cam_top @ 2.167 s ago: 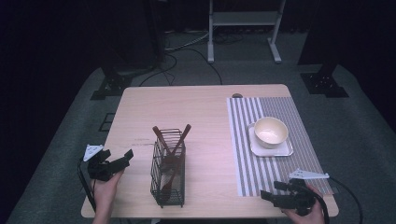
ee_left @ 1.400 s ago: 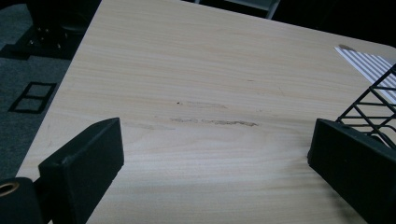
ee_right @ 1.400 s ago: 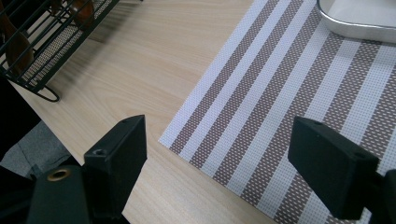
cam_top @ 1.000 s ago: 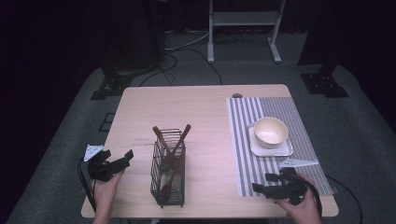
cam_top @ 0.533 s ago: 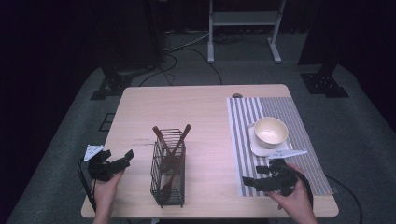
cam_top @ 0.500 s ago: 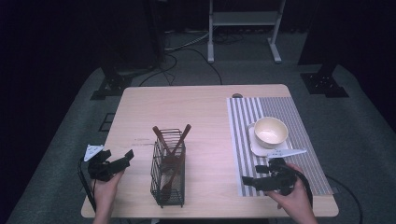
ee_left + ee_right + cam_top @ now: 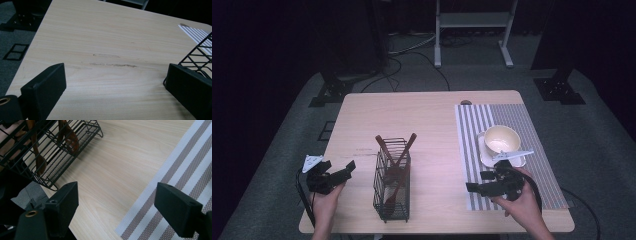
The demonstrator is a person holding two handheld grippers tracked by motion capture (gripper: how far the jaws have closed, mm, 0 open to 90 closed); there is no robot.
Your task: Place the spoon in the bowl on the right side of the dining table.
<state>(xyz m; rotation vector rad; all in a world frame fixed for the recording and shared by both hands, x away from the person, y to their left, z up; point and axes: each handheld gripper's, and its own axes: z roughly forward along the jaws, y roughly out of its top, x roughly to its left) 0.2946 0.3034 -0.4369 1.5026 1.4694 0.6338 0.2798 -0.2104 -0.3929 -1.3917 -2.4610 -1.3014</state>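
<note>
I log wooden table (image 7: 427,115), pale top, faint scuff marks (image 7: 112,65) near left side. Striped placemat (image 7: 512,117) lies flat on right part, reaching far edge. Cream bowl (image 7: 501,139) upright on white plate (image 7: 482,150), both on placemat. Small dark object (image 7: 466,102) at far edge, just beside placemat corner; kind not discernible. Beyond table: grey carpet (image 7: 602,150), white frame (image 7: 472,20), loose cables (image 7: 412,50), black stand bases (image 7: 332,90) on both sides.
</note>
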